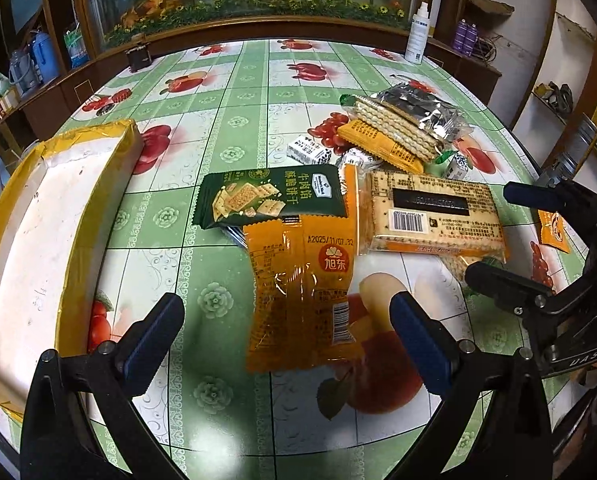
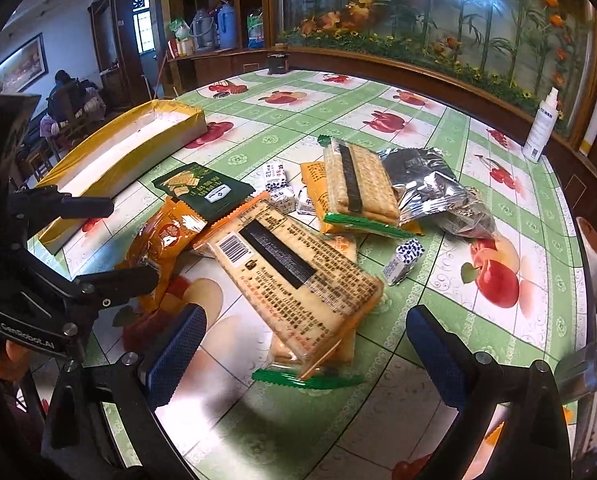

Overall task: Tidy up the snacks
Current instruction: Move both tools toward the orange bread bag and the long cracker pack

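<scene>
Snack packets lie in a loose pile on the table. An orange packet (image 1: 302, 292) lies between the open jaws of my left gripper (image 1: 286, 332); it also shows in the right wrist view (image 2: 166, 240). A dark green cracker packet (image 1: 270, 196) lies just beyond it. A clear cracker pack with a barcode (image 2: 294, 276) lies in front of my open right gripper (image 2: 306, 344), which also shows in the left wrist view (image 1: 494, 236). My left gripper also shows at the left of the right wrist view (image 2: 130, 240). Further back lie another cracker pack (image 2: 358, 184), a silver bag (image 2: 426, 184) and small white candies (image 1: 308, 150).
A long white tray with yellow taped edges (image 1: 38, 240) stands on the table's left side. A white spray bottle (image 1: 418, 36) stands at the far right edge. The table has a green fruit-print cloth (image 1: 234, 112). A wooden cabinet with a flower panel runs behind the table.
</scene>
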Motion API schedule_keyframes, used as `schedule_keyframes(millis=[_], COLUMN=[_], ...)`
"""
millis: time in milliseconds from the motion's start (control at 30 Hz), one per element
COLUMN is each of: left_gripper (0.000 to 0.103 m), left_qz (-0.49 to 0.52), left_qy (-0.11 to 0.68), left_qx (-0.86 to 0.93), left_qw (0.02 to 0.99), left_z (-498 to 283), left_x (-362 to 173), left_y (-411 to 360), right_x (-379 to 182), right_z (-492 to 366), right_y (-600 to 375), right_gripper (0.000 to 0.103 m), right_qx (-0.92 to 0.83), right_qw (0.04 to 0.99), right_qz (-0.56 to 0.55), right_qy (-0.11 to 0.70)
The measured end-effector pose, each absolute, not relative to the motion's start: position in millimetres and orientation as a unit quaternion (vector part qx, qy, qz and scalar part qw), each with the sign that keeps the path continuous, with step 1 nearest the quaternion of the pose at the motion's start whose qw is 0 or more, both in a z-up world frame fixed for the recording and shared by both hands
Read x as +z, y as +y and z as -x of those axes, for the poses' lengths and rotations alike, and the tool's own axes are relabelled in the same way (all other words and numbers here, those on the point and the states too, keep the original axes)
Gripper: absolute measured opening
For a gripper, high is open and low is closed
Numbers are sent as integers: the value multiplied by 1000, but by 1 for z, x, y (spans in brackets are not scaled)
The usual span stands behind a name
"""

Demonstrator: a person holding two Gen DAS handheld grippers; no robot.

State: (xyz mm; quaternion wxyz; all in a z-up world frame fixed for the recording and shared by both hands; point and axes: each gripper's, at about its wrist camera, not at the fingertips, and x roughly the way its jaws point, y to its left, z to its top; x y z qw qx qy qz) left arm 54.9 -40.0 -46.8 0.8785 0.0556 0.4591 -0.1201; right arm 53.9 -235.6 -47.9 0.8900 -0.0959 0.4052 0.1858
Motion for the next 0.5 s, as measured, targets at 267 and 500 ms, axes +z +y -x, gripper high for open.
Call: schedule_keyframes(millis=[267, 500], left_gripper=[103, 103], left_qz=[-75, -77], left_qy=[435, 421], left_qx=[-101, -108], left_qw=[892, 898], left_z=[-55, -50], left_x=[-46, -38], left_y=[-40, -40], right_x=[-46, -44], right_z=[-63, -58], right_y=[-236, -237], right_gripper=[101, 101], right_qx=[206, 212], right_qw=[888, 890], right_qz=[88, 78], right_qy=[402, 396])
